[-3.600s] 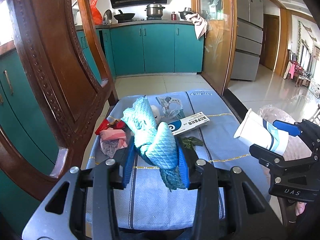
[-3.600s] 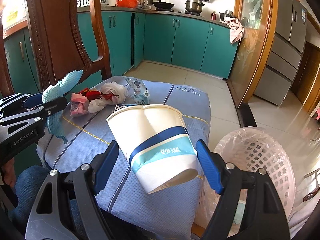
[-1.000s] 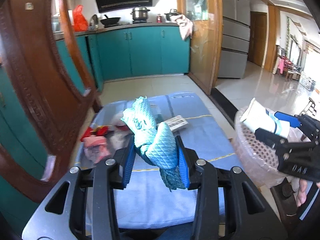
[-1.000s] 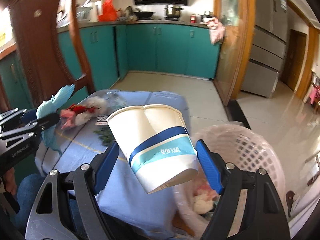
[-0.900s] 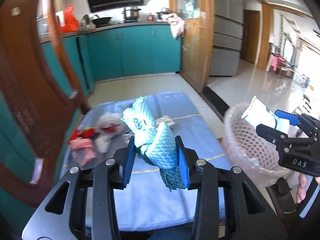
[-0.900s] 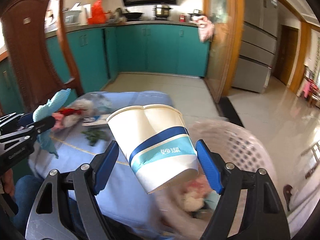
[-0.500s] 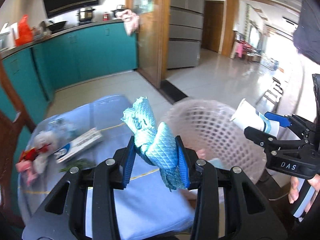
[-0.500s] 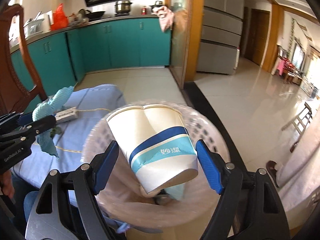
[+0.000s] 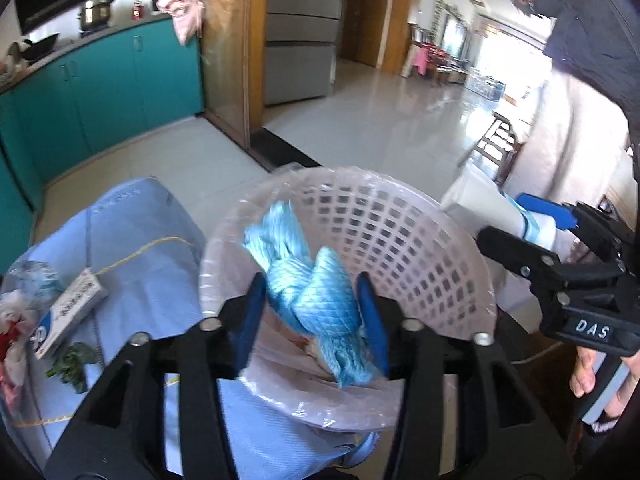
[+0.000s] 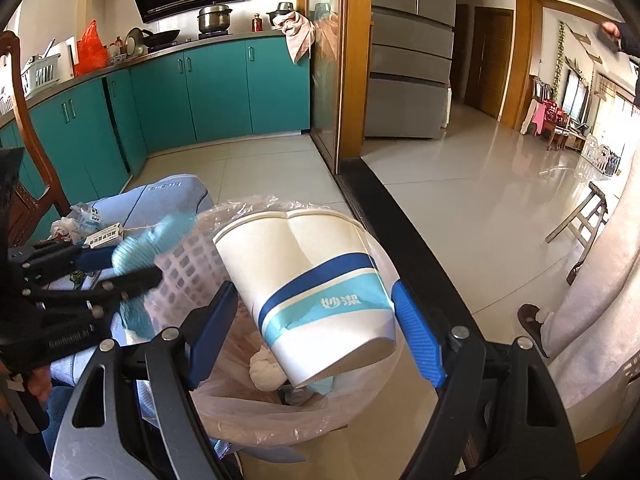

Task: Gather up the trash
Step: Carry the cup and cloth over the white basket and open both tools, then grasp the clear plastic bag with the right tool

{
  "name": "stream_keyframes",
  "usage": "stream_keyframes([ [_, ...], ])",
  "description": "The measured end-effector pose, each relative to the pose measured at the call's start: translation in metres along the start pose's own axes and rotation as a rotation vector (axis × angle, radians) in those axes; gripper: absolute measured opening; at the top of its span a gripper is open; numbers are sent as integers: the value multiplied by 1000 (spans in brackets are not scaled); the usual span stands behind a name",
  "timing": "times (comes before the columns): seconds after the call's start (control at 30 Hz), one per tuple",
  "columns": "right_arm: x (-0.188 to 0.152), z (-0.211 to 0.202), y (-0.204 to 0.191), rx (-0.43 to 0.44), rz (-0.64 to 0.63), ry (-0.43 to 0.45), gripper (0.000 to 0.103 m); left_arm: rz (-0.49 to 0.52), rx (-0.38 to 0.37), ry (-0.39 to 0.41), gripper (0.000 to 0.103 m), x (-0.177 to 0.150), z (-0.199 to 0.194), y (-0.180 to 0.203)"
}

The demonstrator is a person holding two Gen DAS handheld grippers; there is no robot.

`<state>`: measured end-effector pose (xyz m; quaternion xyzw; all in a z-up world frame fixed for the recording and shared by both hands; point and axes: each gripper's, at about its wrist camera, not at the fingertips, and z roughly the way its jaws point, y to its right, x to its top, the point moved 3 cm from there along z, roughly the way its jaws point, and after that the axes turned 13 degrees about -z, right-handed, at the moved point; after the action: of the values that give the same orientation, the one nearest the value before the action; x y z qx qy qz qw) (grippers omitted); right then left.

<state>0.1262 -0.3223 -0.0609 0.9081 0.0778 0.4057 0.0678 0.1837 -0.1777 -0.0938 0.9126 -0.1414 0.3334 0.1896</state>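
A pink lattice basket point(image 9: 400, 240) lined with a clear bag stands beside the blue-clothed table. My left gripper point(image 9: 311, 286) hangs over its near rim. Its jaws are opening, and the light-blue quilted cloth point(image 9: 308, 276) sits blurred between them, the blue pads point(image 9: 252, 312) standing just off it. My right gripper point(image 10: 316, 294) is shut on a white paper cup point(image 10: 316, 280) with blue bands. The cup is tilted with its mouth away from me, over the basket point(image 10: 188, 264). In the left wrist view the right gripper point(image 9: 528, 230) and cup point(image 9: 480, 204) are at the basket's right rim.
On the table cloth point(image 9: 132, 248) at the left lie a flat white box point(image 9: 68, 312), a green leaf point(image 9: 72, 364) and crumpled wrappers point(image 9: 12, 332). White crumpled trash point(image 10: 266, 368) is in the basket. Teal cabinets point(image 10: 216, 88) line the back. A person point(image 9: 592, 32) stands at the right.
Both grippers swung right from over the table to over the basket. The left jaws have spread wider and the cloth is slipping down between them. The cup stays gripped.
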Motion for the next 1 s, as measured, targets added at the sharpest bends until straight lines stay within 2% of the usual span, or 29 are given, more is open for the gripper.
stream_keyframes([
  [0.03, -1, 0, 0, 2, 2, 1, 78, -7, 10, 5, 75, 0, 0, -3],
  [0.07, -1, 0, 0, 6, 6, 2, 78, -17, 18, 17, 80, 0, -2, -4],
  [0.17, 2, 2, -2, 22, 4, 4, 78, -82, 37, 50, 84, 3, -16, -28],
  [0.23, 3, 7, -8, 37, -8, 0, 78, -162, 96, 81, 86, 4, -29, -54],
  [0.43, 6, 28, -27, 72, -37, -42, 79, -272, 234, 120, 88, 1, -55, -109],
  [0.53, 7, 35, -32, 64, -39, -54, 88, -280, 285, 143, 90, -1, -65, -129],
  [0.63, 9, 37, -37, 75, -31, -54, 91, -289, 340, 139, 90, -6, -68, -152],
  [0.87, 17, 43, -58, 97, -61, -64, 93, -360, 399, 130, 90, -16, -81, -195],
  [1.0, 30, 43, -80, 117, -96, -48, 93, -338, 416, 132, 90, -26, -87, -200],
])
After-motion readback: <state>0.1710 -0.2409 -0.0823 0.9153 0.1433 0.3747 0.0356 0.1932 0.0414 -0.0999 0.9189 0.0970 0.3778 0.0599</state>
